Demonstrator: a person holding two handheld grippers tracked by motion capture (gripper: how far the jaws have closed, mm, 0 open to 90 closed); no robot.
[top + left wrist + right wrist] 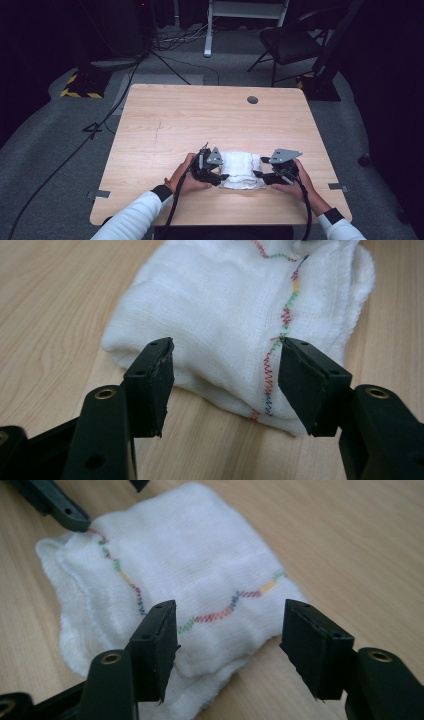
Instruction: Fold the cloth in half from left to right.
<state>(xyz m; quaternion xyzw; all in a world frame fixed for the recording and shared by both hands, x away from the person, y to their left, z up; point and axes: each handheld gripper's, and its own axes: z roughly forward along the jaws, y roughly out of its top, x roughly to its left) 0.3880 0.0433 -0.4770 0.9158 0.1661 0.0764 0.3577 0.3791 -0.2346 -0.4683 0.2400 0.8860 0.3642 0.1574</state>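
A folded white cloth (242,170) with a wavy line of multicoloured stitching lies on the wooden table (200,120), near its front edge. My left gripper (222,176) sits at the cloth's left end. In the left gripper view the cloth (230,315) reaches into the gap of the left gripper (227,350), whose pads stand apart from it. My right gripper (257,174) is at the cloth's right end. Here too the cloth (175,575) lies between and ahead of the open jaws of the right gripper (231,610), unpressed. A left gripper fingertip (55,505) shows at the cloth's far corner.
A round cable hole (252,99) sits near the table's far edge. Grey tape marks (101,193) flank the front corners. Beyond the table stand a black chair (290,42), a white frame leg (207,30) and a yellow-striped base (80,85), with cables on the floor.
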